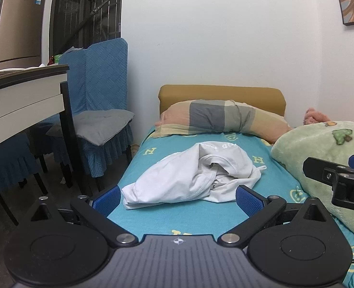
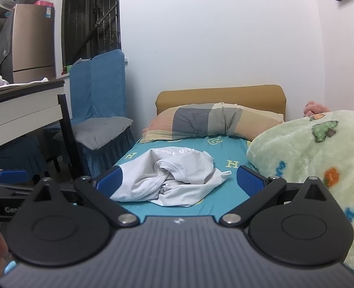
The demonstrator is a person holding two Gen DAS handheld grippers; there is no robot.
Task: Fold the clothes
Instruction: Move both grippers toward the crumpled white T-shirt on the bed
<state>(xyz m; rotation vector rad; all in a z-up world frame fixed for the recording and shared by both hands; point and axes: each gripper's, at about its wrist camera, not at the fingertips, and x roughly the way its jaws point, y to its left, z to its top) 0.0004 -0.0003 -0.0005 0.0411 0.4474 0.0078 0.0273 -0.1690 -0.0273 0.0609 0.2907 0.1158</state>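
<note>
White and crumpled, the garment (image 1: 191, 175) lies in a heap in the middle of the turquoise bed sheet (image 1: 189, 218), short of the checked pillow (image 1: 220, 120) at the headboard (image 1: 222, 93). A pale green fleece blanket (image 2: 316, 163) is bunched beside it on the right. Both the left gripper (image 1: 177, 199) and the right gripper (image 2: 179, 180) hover near the heap with jaws spread wide, holding nothing

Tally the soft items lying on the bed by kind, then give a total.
Crumpled white cotton T-shirt: 1
Checked peach-and-grey pillow: 1
Pale green fleece blanket with cartoon prints: 1
Pink plush toy: 1
Total: 4
</note>
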